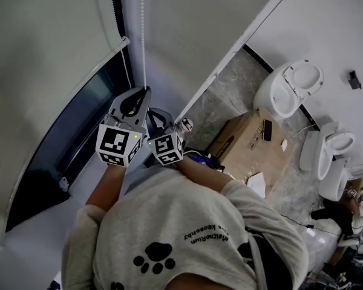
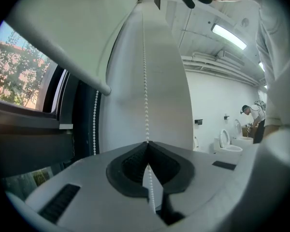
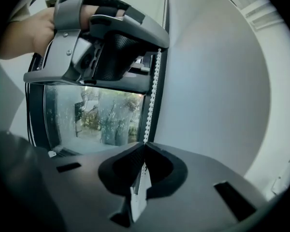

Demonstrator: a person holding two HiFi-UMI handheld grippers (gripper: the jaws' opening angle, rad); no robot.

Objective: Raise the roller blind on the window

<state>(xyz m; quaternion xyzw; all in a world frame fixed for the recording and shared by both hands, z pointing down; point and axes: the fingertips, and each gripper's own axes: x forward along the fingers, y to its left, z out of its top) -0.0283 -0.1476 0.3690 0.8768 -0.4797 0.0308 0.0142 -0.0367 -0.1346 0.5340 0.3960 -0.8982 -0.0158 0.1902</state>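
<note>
The white roller blind hangs over the window, its bottom bar part-way down the glass. A white bead chain drops beside the window frame. In the left gripper view, the chain runs straight into my left gripper, which is shut on it; a second strand hangs nearer the frame. Just below, my right gripper is shut on the same chain. The right gripper view shows the left gripper above it, pinching the chain. In the head view both grippers sit close together.
The dark window frame and sill lie below the blind. A white wall stands right behind the chain. Behind me are a cardboard box, several toilets and a person far off.
</note>
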